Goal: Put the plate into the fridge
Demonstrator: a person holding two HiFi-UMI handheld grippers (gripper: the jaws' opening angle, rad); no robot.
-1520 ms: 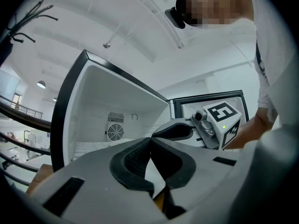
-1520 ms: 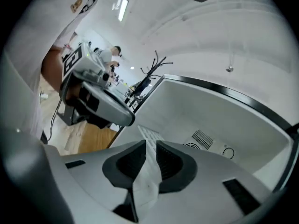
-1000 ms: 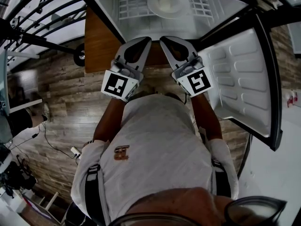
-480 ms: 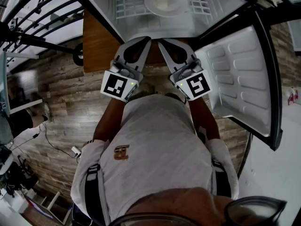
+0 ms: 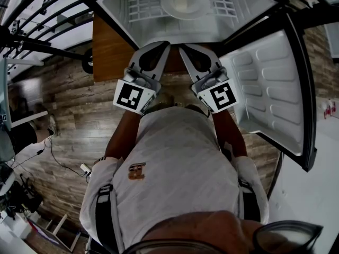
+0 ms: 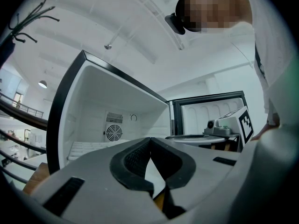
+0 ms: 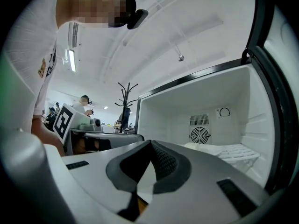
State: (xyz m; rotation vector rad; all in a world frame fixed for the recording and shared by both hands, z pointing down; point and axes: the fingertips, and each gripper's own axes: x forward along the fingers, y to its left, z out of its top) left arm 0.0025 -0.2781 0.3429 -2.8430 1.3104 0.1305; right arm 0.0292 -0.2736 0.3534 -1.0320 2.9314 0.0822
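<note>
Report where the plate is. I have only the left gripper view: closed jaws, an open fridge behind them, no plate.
Observer: The head view shows the plate lying on the wire shelf inside the fridge.
Operator: Check the right gripper's jaws.
Observer: In the right gripper view, the right gripper is shut, with nothing between its jaws.
Operator: Place both grippers against the fridge.
Observer: In the head view, the left gripper and the right gripper sit side by side at the fridge's front edge. Both are apart from the plate.
</note>
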